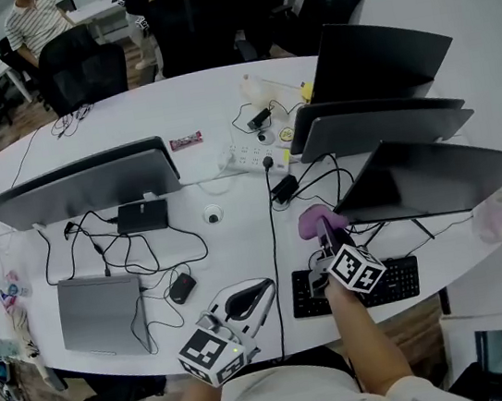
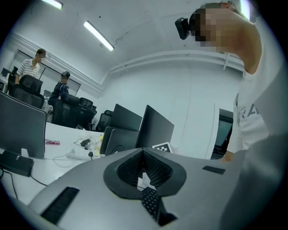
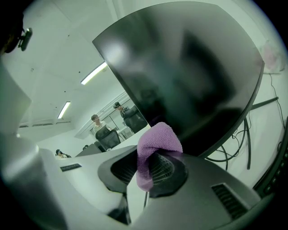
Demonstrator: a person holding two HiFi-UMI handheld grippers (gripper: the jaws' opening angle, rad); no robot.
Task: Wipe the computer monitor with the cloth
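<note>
My right gripper (image 1: 323, 231) is shut on a purple cloth (image 1: 311, 223), whose bunched end sticks out past the jaws. In the right gripper view the purple cloth (image 3: 155, 146) sits just below the lower left edge of a dark monitor (image 3: 189, 76) that fills the view; I cannot tell if they touch. That monitor (image 1: 435, 179) stands at the right of the white table (image 1: 199, 100). My left gripper (image 1: 247, 300) hangs at the table's near edge, jaws closed together on nothing; the left gripper (image 2: 143, 173) looks out over the desk.
A black keyboard (image 1: 403, 280) lies under my right hand. Cables, a power strip (image 1: 254, 155) and a mouse (image 1: 182, 287) are spread over the middle. A laptop (image 1: 100, 315) and another monitor (image 1: 85, 184) stand left. Two more monitors (image 1: 379, 120) stand behind. People sit in the background.
</note>
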